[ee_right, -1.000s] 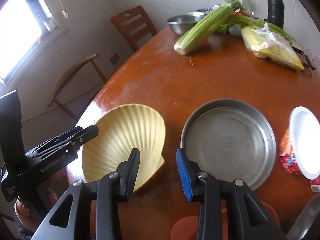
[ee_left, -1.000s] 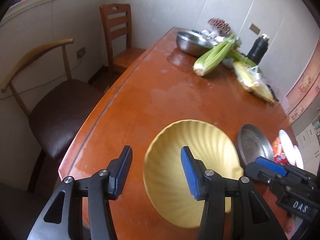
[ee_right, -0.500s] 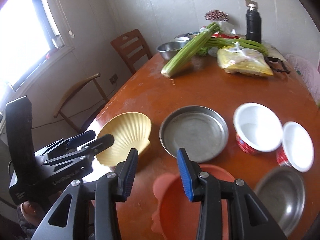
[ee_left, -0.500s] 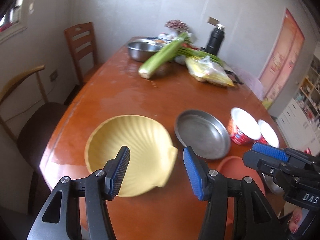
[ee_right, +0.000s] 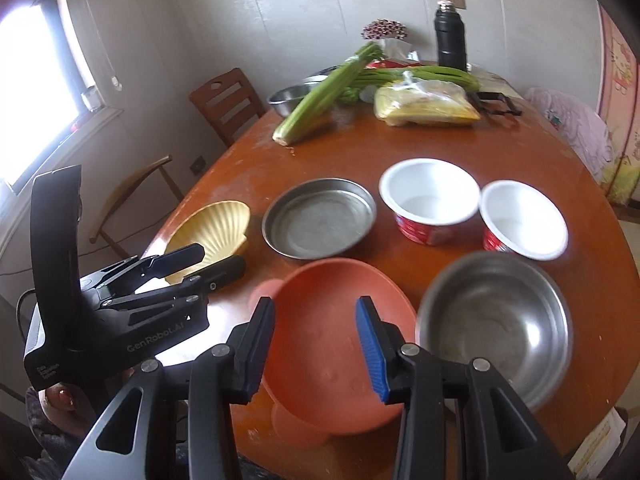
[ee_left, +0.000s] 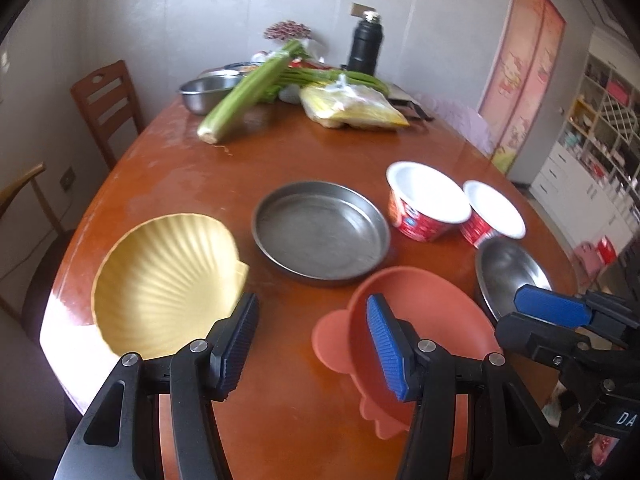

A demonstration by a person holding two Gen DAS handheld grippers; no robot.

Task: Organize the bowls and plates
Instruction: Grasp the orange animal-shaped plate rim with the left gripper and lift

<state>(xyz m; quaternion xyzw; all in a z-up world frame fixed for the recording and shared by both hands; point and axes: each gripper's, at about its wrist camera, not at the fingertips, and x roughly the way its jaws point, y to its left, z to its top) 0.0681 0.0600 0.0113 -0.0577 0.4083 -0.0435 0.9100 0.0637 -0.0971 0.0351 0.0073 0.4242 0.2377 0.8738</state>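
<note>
1. While our left gripper (ee_left: 310, 304) hangs with its fingers spread on nothing (its jaws have just been opening), the right gripper (ee_right: 314, 304) also holds its fingers apart and empty.
2. Directly ahead of and below the right fingers sits the orange bowl (ee_right: 324, 352), at the near edge of the surface (ee_left: 320, 152). We judge the right hand nearer to it.
3. Our left fingers point between that bowl and the yellow shell plate (ee_left: 160, 280), which lies to their left.
4. Beyond them we count one flat steel pan (ee_left: 320, 232), one steel bowl (ee_right: 496, 328) and two red-and-white bowls (ee_left: 428, 200) side by side, touching.
5. One more steel bowl (ee_left: 208, 88) rests at the far end beside the celery (ee_left: 244, 96).
</note>
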